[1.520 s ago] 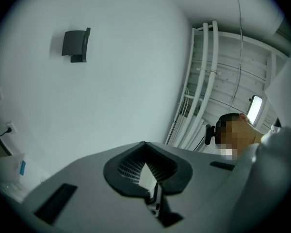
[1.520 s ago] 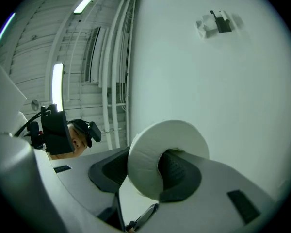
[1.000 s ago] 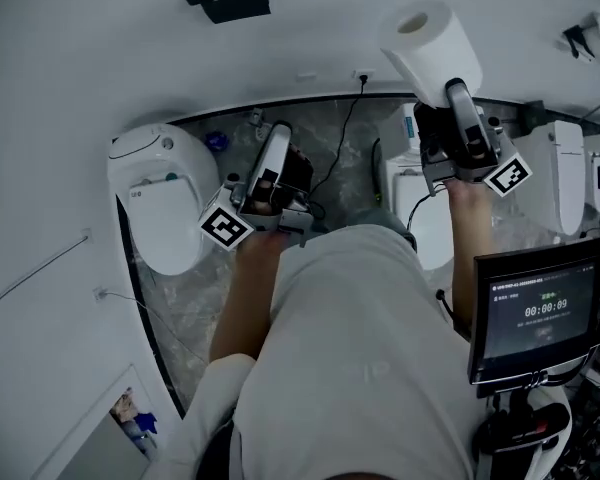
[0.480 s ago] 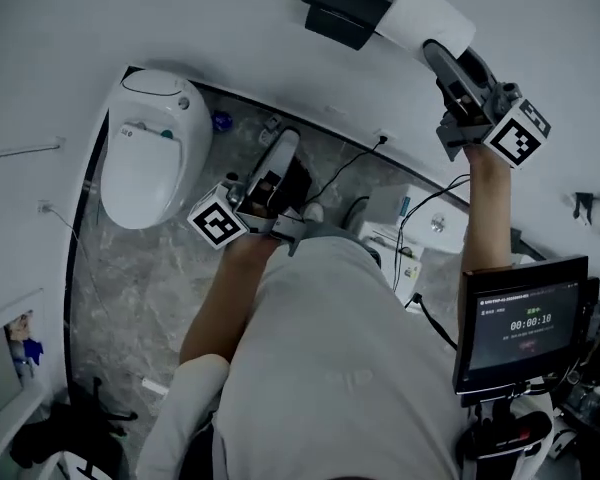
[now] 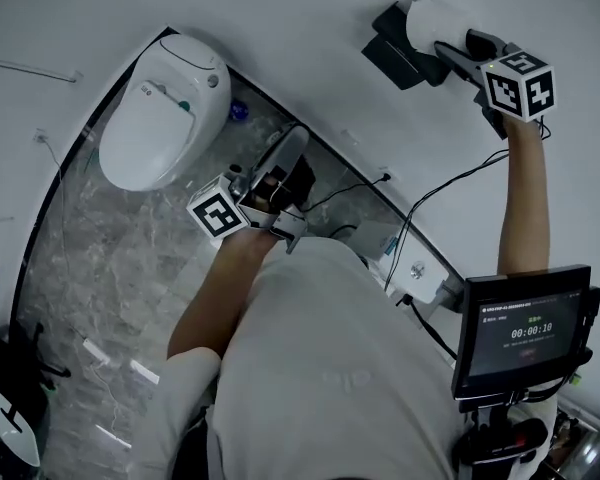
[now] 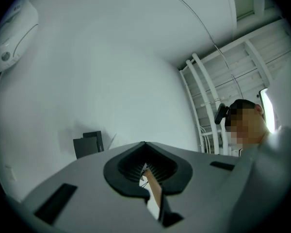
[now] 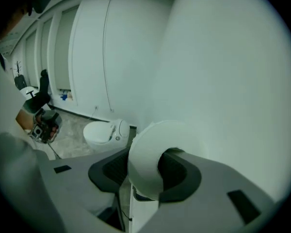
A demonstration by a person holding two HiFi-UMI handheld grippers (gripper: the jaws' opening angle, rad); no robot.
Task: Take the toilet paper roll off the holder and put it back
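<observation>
white toilet paper roll [image 5: 428, 23] clamped in right gripper [image 5: 450, 50] jaws, right against black wall holder [image 5: 395, 53], not seated: fits just lifted off or going back. left gripper [image 6: 148, 173] jaws closed, empty.

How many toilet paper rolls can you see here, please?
1. The toilet paper roll sits clamped in the right gripper, beside the black holder on the wall. Others may be hidden.

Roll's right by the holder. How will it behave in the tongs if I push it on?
The toilet paper roll is probably soft: clamped in the right tongs, it may dent if squeezed harder. It looks light, held high one-handed. Being round, it would likely roll away if dropped near the holder.
</observation>
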